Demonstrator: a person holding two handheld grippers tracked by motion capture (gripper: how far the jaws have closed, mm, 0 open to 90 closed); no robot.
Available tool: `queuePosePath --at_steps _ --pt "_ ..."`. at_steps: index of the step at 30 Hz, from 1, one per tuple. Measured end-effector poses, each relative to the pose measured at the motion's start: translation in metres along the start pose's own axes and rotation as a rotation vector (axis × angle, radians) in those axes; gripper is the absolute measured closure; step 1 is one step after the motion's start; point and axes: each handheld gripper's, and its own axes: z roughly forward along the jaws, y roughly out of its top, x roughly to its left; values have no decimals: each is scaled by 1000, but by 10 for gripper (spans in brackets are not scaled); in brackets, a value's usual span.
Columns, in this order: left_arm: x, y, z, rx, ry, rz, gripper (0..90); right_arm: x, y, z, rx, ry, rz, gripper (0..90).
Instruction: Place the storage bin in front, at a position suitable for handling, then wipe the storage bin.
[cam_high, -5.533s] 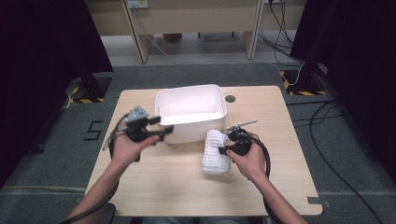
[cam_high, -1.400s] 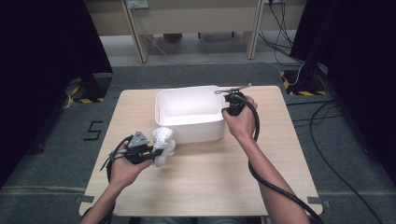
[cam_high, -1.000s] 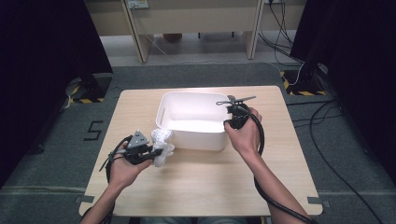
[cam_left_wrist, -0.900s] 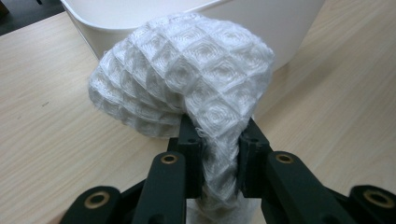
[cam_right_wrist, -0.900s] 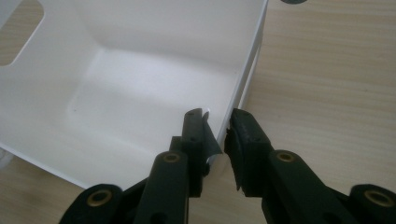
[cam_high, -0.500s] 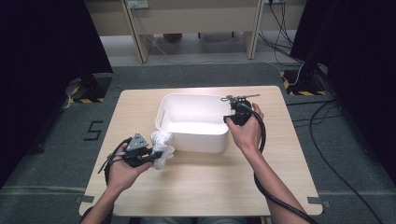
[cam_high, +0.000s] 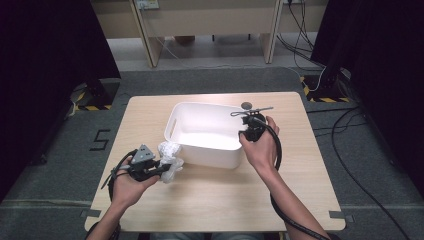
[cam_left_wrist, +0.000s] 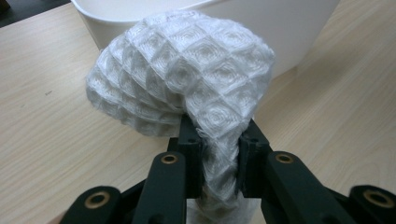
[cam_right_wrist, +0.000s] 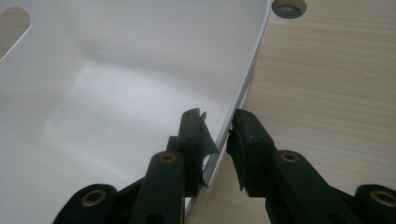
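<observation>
Cloth (cam_left_wrist: 187, 79) is the thing in hand here: a white waffle-weave towel, bunched into a soft lump. It looks light and limp, so it will sag and drape wherever it is not supported, and it cannot slip much because the weave gives the pads something to bite. A pinch on a gathered fold, as it is taken now, should carry it well; a pinch on a single loose edge would likely let the rest unroll and trail. It hangs just above the wooden surface (cam_high: 210, 200), at the near left corner of the white tub (cam_high: 210, 150), close to the tub's outer wall.

The left claw (cam_left_wrist: 219, 154) is clamped on a twisted neck of the cloth, its jaws nearly together with the fabric squeezed between them and the rest billowing out ahead.

The tub is stiff, thin-walled plastic, smooth and probably light when empty; its rim is the natural place to take it, though a smooth wall may slide in a loose pinch. The right claw (cam_right_wrist: 217, 135) straddles that rim on the tub's right side, one jaw inside the basin and one outside. Its jaws have just been closing and stand narrowly apart; the inner pad seems to touch the wall while a sliver of gap shows at the outer one.
</observation>
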Motion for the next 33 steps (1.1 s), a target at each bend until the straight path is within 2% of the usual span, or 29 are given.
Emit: queuePosePath --at_steps 3,7,10,16,24,33 --pt "-1 0 0 7 -7 8 754 0 -3 -1 -14 0 -18 728" --pt "-2 0 4 21 -14 4 754 -4 -4 0 -26 26 -5 721" --pt "-2 2 6 14 -12 -3 754 -4 -5 0 -34 28 -19 717" --pt "-1 3 6 22 -13 4 754 -7 -6 0 -40 47 -7 714" --pt "-1 7 5 -20 -11 -29 755 -5 -6 0 -38 40 -25 711" --pt "3 20 9 -28 -11 -42 758 -7 -6 1 -39 54 -52 713"
